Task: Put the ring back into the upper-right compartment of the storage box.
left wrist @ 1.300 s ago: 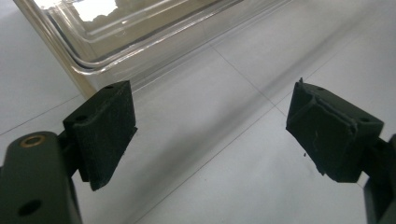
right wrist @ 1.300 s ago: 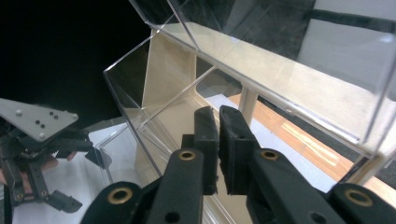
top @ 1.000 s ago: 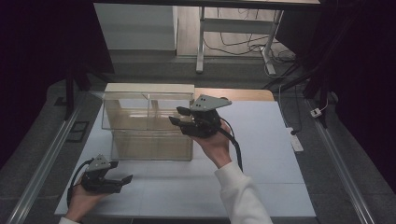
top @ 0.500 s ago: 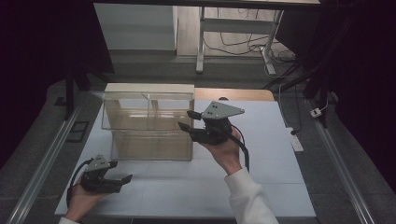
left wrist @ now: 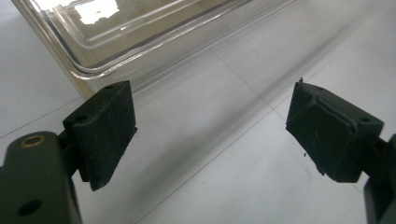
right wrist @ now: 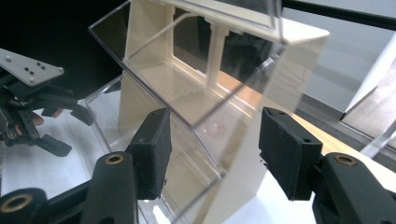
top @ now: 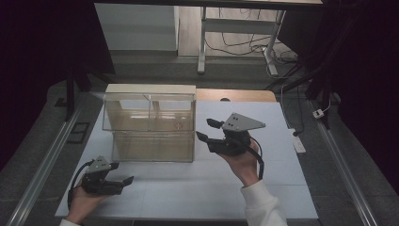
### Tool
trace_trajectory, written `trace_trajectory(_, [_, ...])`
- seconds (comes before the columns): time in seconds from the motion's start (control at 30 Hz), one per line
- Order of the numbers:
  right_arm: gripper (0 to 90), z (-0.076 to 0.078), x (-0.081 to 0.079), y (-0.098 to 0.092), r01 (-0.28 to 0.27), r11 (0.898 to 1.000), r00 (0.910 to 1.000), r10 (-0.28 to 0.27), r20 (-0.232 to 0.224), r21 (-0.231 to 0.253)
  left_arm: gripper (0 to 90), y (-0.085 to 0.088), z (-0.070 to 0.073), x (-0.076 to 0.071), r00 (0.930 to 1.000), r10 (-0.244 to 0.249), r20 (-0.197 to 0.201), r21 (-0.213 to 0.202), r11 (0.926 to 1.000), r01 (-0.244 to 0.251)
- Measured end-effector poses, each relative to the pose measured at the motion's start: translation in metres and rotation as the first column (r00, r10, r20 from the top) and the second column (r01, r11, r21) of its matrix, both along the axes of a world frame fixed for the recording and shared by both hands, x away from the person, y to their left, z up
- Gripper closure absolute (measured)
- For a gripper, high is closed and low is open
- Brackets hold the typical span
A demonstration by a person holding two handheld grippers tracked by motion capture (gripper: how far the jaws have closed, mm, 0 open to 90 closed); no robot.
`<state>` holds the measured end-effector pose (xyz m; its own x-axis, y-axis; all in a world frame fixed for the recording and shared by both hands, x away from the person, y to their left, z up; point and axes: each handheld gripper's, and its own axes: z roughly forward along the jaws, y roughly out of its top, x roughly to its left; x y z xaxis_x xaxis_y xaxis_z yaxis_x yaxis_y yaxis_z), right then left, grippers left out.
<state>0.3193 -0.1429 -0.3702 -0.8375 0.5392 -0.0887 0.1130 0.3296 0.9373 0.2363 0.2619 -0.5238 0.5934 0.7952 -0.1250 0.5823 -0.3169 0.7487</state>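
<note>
The right gripper has drawn back rightward from the clear 2-compartment box, fingers apart; left gripper unmoved, fingers apart.

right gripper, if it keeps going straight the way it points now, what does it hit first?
Most likely the clear box. The right gripper points at the box's side, and in its own view the jaws stand open around the box's near corner. How wide the gap is can't be told.

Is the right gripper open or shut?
Open. In its own view the right gripper has both jaws wide apart, clear bin showing through the gap, nothing held.
</note>
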Motion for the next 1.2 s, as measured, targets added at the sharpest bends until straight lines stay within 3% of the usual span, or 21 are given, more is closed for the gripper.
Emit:
trace_trajectory(0.43, [40.3,-0.038,-0.005,-0.053,0.103,0.993,0.9923,-0.106,-0.064,-0.052,15.7,-0.001,0.0,0.0,1.0,-0.001,-0.001,0.002,1.0,0.001])
trace_trajectory(0.8, [38.6,-0.073,-0.012,-0.104,0.185,0.978,0.9734,-0.196,-0.118,-0.097,15.7,-0.002,-0.001,0.0,1.0,-0.001,-0.002,0.004,1.0,0.001])
trace_trajectory(1.2, [37.3,-0.104,-0.019,-0.148,0.248,0.952,0.9497,-0.275,-0.149,-0.177,15.7,-0.003,-0.001,0.0,1.0,-0.003,-0.002,0.004,1.0,0.003])
